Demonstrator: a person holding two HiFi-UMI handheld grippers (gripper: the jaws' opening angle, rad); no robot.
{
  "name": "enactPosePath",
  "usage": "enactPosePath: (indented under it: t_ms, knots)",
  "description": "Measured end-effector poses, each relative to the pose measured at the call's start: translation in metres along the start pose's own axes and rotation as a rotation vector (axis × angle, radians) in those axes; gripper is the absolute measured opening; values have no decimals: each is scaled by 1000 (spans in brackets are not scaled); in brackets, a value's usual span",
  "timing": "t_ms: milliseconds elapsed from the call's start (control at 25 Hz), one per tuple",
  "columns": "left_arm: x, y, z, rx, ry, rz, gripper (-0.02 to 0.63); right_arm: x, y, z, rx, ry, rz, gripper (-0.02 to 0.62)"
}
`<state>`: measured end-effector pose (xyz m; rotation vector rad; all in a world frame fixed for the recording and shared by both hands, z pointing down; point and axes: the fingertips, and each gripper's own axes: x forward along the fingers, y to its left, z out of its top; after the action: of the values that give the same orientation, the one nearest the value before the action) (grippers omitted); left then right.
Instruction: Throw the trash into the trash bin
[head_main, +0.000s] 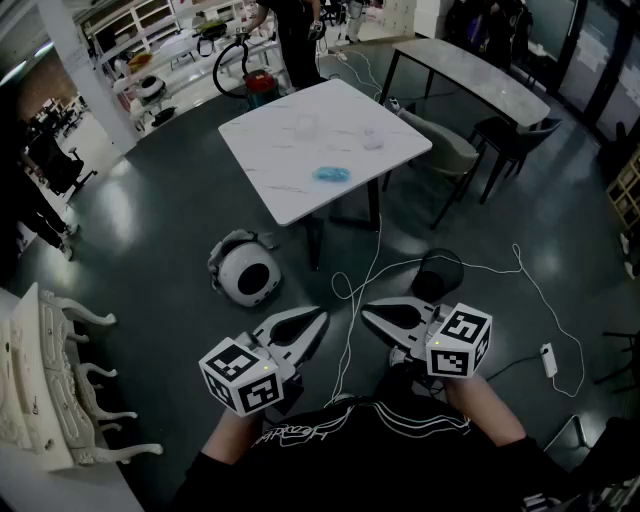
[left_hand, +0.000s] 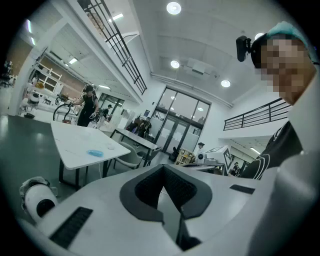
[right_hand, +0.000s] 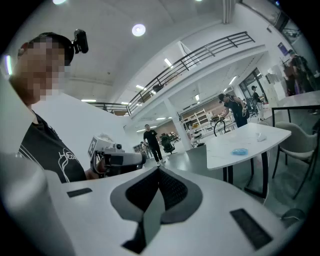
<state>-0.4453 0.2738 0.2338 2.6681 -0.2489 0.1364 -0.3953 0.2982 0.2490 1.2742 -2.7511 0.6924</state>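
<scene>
With fingers closed on nothing, our left gripper (head_main: 320, 318) and right gripper (head_main: 368, 313) sit low in the frame. The blue trash (head_main: 331, 175) lies well above them on the table (head_main: 280, 150), neither gripper clearly nearer.

- You are standing in a big open work hall, part lab and part office, not a home.
- The dark polished floor (head_main: 150, 230) runs wide, with loose cables (head_main: 375, 250) trailing across it.
- A white table (head_main: 300, 180) and a long grey table (head_main: 470, 75) stand with plain chairs (head_main: 445, 150) beside them.
- Open shelves (head_main: 130, 30) line the far wall.
- Above you, round ceiling lights (left_hand: 173, 7) sit in a high ceiling, and a railed upper gallery (right_hand: 200, 52) runs along the walls.
- Tall glass doors (left_hand: 177, 120) close one end.
- Other people (right_hand: 151, 142) stand about among the tables.
</scene>
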Motion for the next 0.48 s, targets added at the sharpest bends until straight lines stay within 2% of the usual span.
enactPosePath:
  t_ms: [480]
  knots:
    - [33,0,0,-18,18,27,5,-20,-31,7,19,-8,11,31]
